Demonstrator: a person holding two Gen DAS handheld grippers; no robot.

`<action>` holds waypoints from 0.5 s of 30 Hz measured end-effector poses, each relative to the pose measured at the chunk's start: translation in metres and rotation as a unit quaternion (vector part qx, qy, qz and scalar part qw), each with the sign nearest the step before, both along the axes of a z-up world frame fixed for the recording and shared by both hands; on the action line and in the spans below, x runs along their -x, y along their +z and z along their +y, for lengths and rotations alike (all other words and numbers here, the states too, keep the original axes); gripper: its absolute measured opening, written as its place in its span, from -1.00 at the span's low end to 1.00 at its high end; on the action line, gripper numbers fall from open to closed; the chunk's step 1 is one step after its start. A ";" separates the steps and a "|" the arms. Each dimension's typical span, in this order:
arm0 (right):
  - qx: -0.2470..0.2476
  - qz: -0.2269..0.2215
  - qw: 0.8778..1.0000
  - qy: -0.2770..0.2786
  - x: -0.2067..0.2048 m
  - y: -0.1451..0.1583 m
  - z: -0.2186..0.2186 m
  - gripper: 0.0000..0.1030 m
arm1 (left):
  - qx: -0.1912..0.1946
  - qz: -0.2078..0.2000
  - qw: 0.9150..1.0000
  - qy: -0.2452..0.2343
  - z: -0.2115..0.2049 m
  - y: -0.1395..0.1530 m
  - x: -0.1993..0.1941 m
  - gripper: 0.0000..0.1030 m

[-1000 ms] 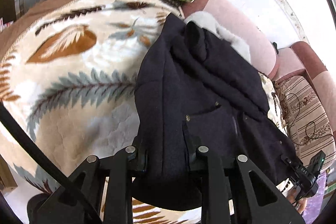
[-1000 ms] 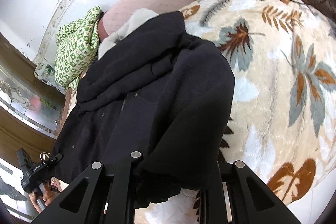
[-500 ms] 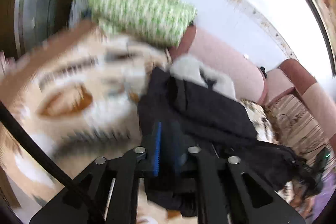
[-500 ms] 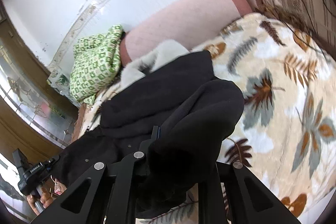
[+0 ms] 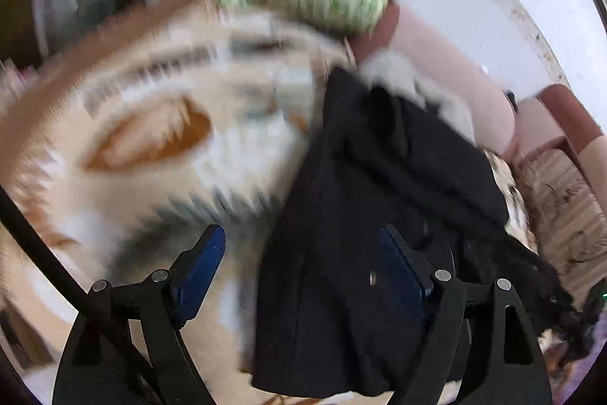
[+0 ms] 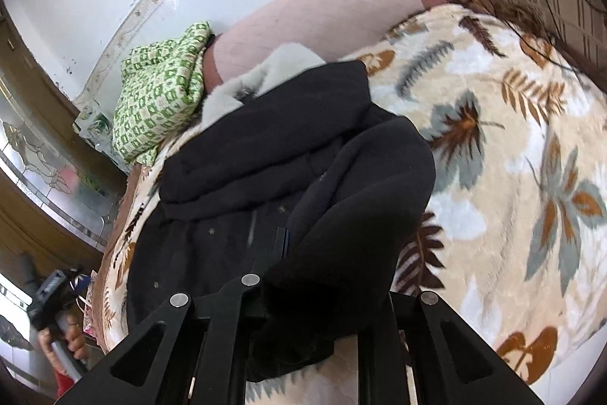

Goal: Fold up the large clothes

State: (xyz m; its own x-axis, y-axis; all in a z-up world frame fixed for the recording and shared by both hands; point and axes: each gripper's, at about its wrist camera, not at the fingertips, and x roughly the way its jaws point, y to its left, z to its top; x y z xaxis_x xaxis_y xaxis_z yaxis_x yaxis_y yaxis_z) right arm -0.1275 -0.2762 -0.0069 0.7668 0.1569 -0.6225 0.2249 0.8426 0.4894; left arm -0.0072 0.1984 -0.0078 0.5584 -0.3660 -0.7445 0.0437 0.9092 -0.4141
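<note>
Here the black coat point(image 6: 288, 154) lies on the leaf-patterned blanket point(image 6: 512, 124) that covers the sofa, its pale fur collar point(image 6: 273, 71) at the far end from both claws, toward the pink backrest point(image 6: 326, 14). The left claw point(image 5: 303, 264) is wide open, blue pads point(image 5: 201, 264) spread, and holds nothing; the coat's near hem sits between and just ahead of its fingers, mostly toward its right finger. This view is blurred, so finer contact cannot be told. The right claw point(image 6: 322, 276) is closed on a thick bunch of black cloth, raised off the blanket directly in front of it, with the rest of the coat trailing away ahead and to its left.

As a judgement, the fold is partly made: a sleeve or side panel already lies doubled across the body, ahead of the right claw. The lifted portion is not yet laid down, and a lengthwise fold toward the collar seems left to do. A green-patterned cloth point(image 6: 159, 90) rests beyond the coat, apart from it.
</note>
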 end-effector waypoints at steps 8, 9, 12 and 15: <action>-0.023 0.009 1.000 -0.006 0.006 -0.017 -0.009 -0.68 | 0.046 0.047 0.995 -0.075 -0.037 -0.059 -0.001 0.62; -0.022 0.008 1.000 -0.005 0.006 -0.017 -0.009 -0.68 | 0.044 0.047 0.995 -0.082 -0.042 -0.062 0.002 0.63; -0.019 0.009 1.000 -0.004 0.004 -0.018 -0.008 -0.67 | 0.011 0.033 0.995 -0.095 -0.055 -0.069 0.015 0.61; -0.018 0.011 1.000 -0.005 0.003 -0.021 -0.007 -0.66 | -0.050 0.022 0.994 -0.091 -0.061 -0.061 0.023 -0.39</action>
